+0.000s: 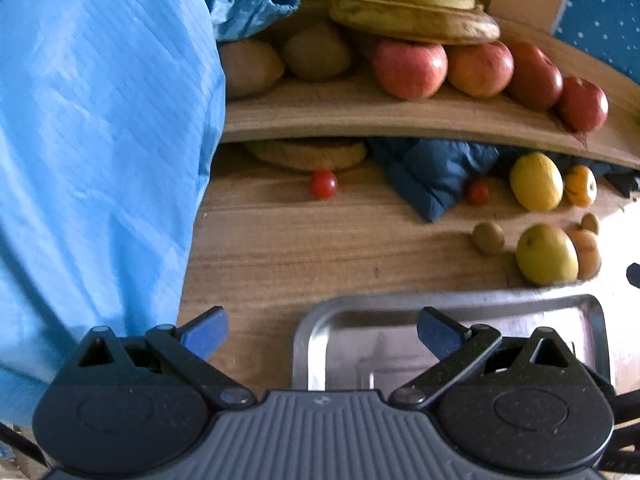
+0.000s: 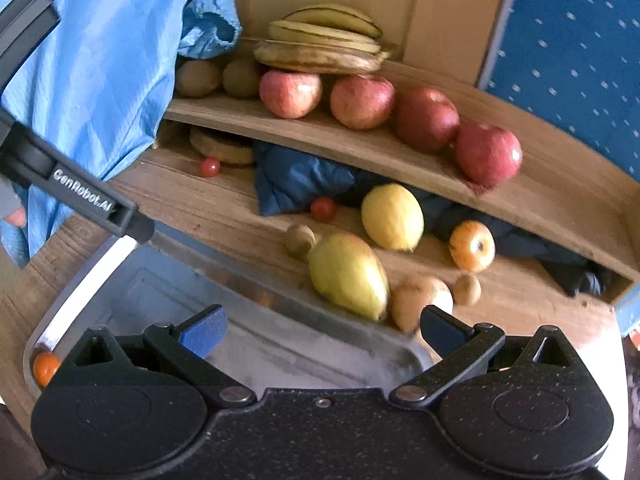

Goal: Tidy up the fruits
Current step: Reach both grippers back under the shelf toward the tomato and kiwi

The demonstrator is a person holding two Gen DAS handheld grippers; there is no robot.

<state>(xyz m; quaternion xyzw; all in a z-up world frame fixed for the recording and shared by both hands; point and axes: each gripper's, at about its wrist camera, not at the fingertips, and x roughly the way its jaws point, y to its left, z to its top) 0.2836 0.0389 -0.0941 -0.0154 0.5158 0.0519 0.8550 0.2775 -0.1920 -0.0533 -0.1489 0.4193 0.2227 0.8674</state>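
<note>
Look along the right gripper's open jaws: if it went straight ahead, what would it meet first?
Probably the large yellow-green pear lying just beyond the metal tray's far rim; depth is uncertain in the right gripper's fisheye view.

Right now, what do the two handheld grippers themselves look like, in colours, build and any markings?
Both match: the left gripper and right gripper have black speckled bodies with two round hubs, angled black linkage arms with silver pivot screws, and blue ridged finger pads. The left's central plate is ribbed grey with a small logo. Seen from the right wrist, the left gripper's dark body carries white "GenRobot.AI" lettering.
</note>
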